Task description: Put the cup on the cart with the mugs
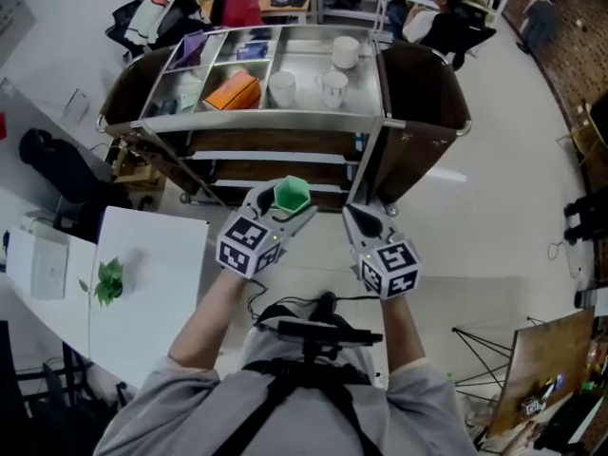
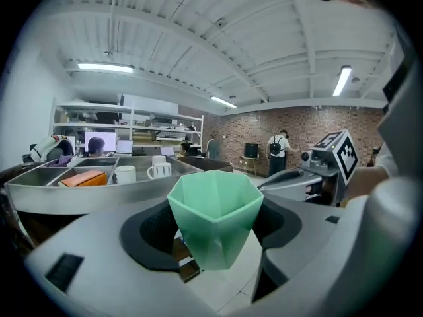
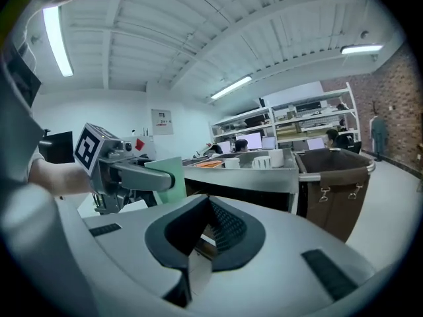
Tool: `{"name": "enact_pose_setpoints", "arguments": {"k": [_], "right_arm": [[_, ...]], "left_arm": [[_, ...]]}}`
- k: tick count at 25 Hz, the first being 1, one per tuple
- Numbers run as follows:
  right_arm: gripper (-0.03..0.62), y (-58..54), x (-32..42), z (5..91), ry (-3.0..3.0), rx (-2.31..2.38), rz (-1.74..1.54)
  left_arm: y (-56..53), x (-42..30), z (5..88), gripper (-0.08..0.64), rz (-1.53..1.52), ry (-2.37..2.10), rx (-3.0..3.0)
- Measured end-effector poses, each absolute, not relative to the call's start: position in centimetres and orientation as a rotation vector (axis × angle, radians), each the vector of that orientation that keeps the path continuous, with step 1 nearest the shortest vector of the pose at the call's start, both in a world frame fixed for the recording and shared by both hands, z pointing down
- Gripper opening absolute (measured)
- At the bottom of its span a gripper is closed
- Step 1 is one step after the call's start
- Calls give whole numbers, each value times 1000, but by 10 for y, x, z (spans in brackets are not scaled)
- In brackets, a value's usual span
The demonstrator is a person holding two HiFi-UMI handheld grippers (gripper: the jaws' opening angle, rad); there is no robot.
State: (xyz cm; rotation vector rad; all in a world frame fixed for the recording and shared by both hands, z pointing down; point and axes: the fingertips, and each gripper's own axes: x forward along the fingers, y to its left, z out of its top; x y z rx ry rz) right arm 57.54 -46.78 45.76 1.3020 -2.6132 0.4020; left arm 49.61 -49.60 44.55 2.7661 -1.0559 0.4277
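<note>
A green faceted cup [image 1: 292,194] [image 2: 215,210] stands upright between the pads of my left gripper [image 1: 283,207] [image 2: 216,233], which is shut on its lower half. The cart [image 1: 285,117] is just ahead of both grippers. Its steel top tray holds three white mugs [image 1: 332,87] [image 2: 158,170] in the right compartment. My right gripper [image 1: 357,218] [image 3: 201,236] hangs beside the left one, its pads together with nothing between them. In the right gripper view, the cup [image 3: 170,169] and the left gripper show at the left, in front of the cart's tray [image 3: 251,177].
An orange object [image 1: 233,91] lies in a left compartment of the tray. Brown bags [image 1: 423,103] hang at both ends of the cart. A white table [image 1: 142,283] with a green plant [image 1: 107,281] stands at my left. People sit at desks behind the cart.
</note>
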Motion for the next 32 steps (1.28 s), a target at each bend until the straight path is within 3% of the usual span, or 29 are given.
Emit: {"name": "enact_pose_setpoints", "arguments": {"k": [21, 32], "right_arm": [[2, -676, 537, 332, -2702, 1326, 178], [3, -815, 514, 318, -2596, 1408, 171]], "left_arm": [[-759, 503, 311, 319, 400, -1029, 2960], [-922, 501, 314, 319, 363, -941, 2966]]}}
